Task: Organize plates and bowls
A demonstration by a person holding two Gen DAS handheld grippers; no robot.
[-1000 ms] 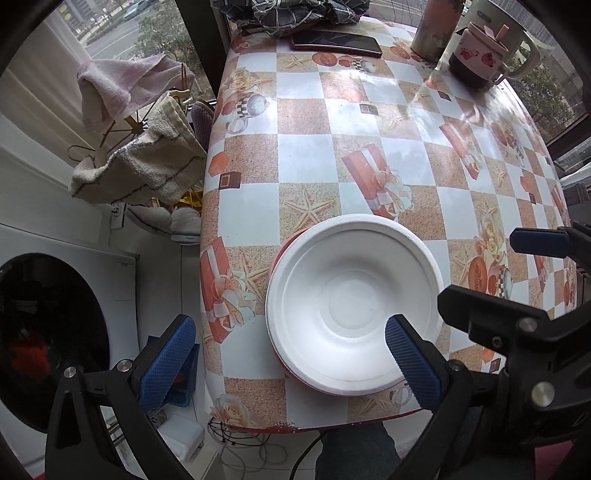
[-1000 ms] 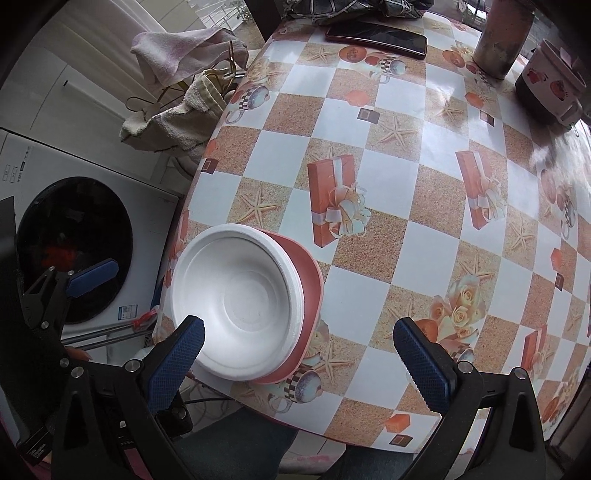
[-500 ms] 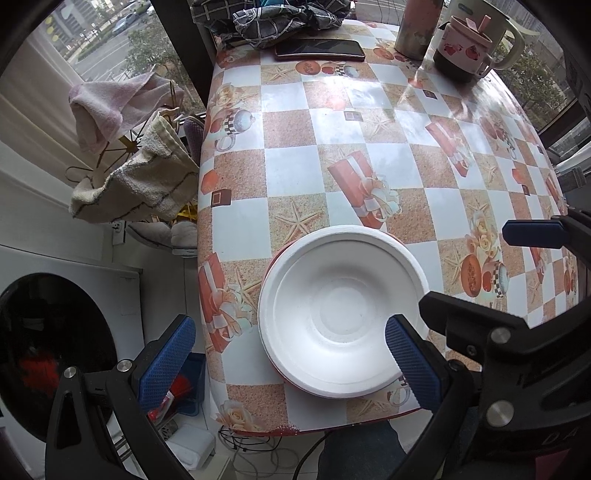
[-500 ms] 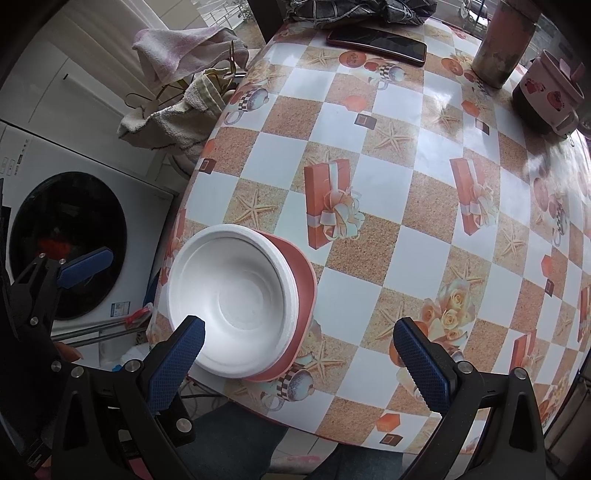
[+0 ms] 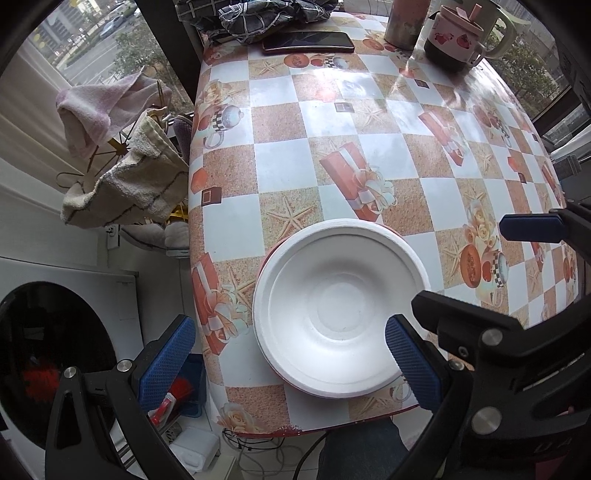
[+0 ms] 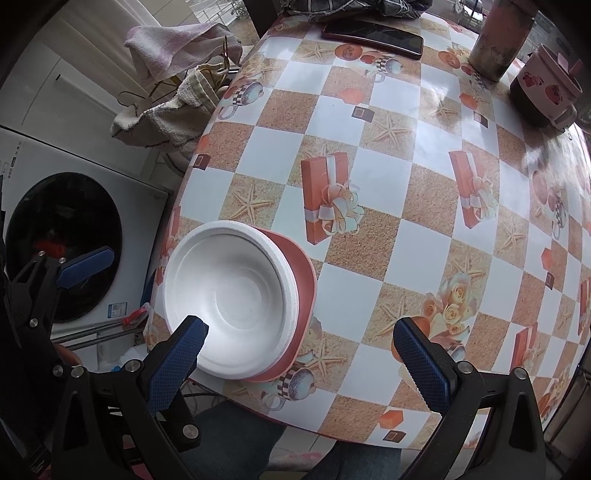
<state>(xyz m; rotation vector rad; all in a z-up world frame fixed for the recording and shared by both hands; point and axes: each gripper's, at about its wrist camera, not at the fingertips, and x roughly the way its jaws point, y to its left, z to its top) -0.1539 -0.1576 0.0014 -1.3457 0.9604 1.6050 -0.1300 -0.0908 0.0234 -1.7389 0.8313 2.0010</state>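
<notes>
At the near left corner of the table [image 5: 369, 110], which is covered in a glossy checkered oilcloth printed with gift boxes, starfish and roses:

Item 1. White foam bowl [image 5: 341, 310], round, shallow, wide-rimmed. From the right wrist view its rim looks layered, so it may be several nested bowls; the count cannot be told. Sits upright inside item 2.

Item 2. Red-pink round plate [image 6: 304, 275], seen only as a crescent of rim around the far and right side of the bowl. Lies flat, just inside the table edge.

Item 3. Left gripper [image 5: 284, 358], blue-padded fingers. Jaws spread wide, holding nothing; one pad hangs past the table's left edge, the other over the bowl's near right rim, apart from it as far as can be told.

Item 4. Right gripper [image 6: 301, 352], same make. Jaws spread wide, empty; left pad near the bowl's near rim, right pad over bare oilcloth.

Item 5. Far end, well apart: dark phone [image 5: 308, 40], patterned mug [image 5: 456, 38], tall tumbler [image 6: 500, 42], crumpled dark cloth [image 5: 266, 14].

Status: bowl and plate gathered into one stack; no other loose plates or bowls in view. Judged complete or nearly so; at most, a nudge of the stack inward from the edge is left.
</notes>
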